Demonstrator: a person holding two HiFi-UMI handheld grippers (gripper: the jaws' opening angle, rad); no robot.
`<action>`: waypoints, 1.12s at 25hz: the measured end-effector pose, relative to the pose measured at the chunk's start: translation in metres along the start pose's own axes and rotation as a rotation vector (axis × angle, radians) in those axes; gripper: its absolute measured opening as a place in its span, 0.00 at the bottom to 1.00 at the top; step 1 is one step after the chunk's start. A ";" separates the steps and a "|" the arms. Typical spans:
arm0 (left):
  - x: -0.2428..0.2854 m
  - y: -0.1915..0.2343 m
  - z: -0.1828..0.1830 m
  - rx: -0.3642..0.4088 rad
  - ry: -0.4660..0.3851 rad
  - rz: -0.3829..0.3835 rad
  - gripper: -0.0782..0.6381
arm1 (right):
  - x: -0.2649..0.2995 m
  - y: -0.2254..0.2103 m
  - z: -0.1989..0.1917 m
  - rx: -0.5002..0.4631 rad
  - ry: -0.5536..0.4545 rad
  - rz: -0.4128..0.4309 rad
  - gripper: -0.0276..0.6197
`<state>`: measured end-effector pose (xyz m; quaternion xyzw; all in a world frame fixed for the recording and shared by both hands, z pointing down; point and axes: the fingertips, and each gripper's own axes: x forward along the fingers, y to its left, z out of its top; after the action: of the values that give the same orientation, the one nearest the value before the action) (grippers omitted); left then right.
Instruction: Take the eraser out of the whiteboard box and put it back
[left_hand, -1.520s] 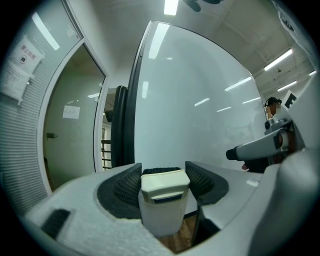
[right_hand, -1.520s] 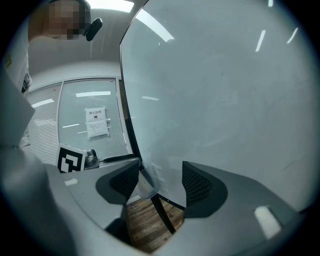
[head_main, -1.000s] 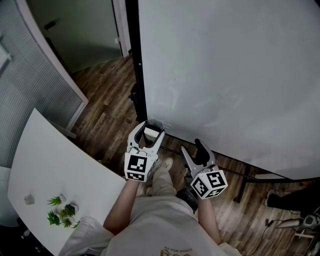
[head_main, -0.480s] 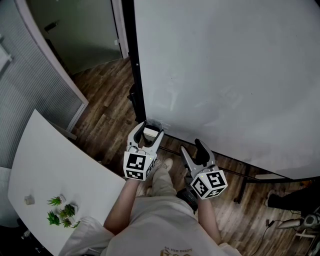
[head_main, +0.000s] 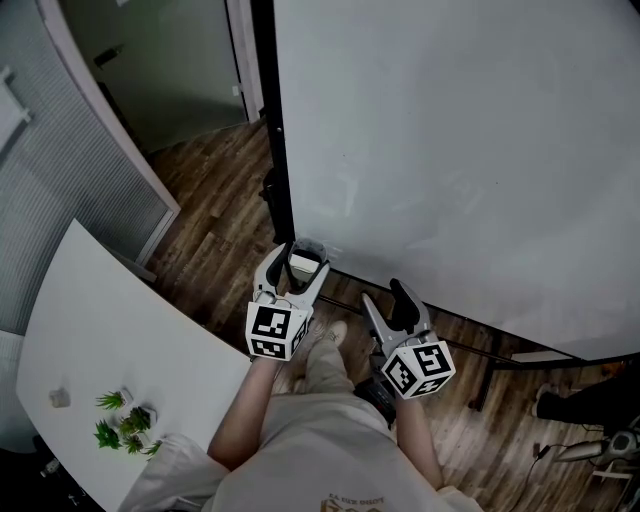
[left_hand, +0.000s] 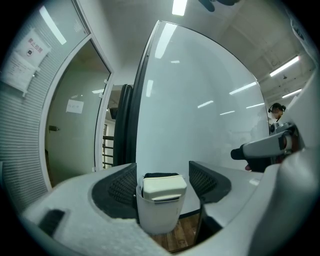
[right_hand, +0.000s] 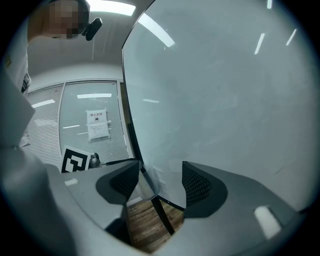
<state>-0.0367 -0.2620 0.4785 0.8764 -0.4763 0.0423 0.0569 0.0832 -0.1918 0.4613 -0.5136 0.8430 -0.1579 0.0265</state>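
The white whiteboard box (left_hand: 157, 217) hangs at the whiteboard's (head_main: 450, 150) lower left corner. The cream eraser (left_hand: 164, 187) with its dark felt stands in it, top poking out. My left gripper (left_hand: 164, 182) straddles the box and eraser, its jaws opening, with a gap between the pads and the eraser. From the head view the left gripper (head_main: 303, 262) reaches level to the box (head_main: 311, 249). My right gripper (head_main: 384, 295) hovers to the right, below the board's lower edge, open with nothing between its pads (right_hand: 198, 184).
A black frame post (head_main: 272, 130) runs along the board's left edge. The board's stand legs (head_main: 490, 375) rest on the wooden floor. A white table (head_main: 100, 330) with small plants (head_main: 120, 425) is at lower left. A person (left_hand: 276, 112) stands far right.
The left jaws stand slightly wider around the box than before. Both hands keep their places.
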 end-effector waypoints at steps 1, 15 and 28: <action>-0.002 0.000 0.002 0.001 -0.004 0.001 0.55 | 0.000 0.002 0.001 -0.002 -0.001 0.003 0.46; -0.036 -0.013 0.024 0.062 -0.019 -0.043 0.42 | -0.004 0.028 0.008 -0.064 -0.020 0.023 0.39; -0.075 -0.010 0.045 0.033 -0.098 0.001 0.20 | -0.026 0.032 0.021 -0.099 -0.071 -0.085 0.06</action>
<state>-0.0682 -0.2013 0.4238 0.8780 -0.4783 0.0069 0.0191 0.0720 -0.1604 0.4293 -0.5547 0.8258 -0.0988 0.0243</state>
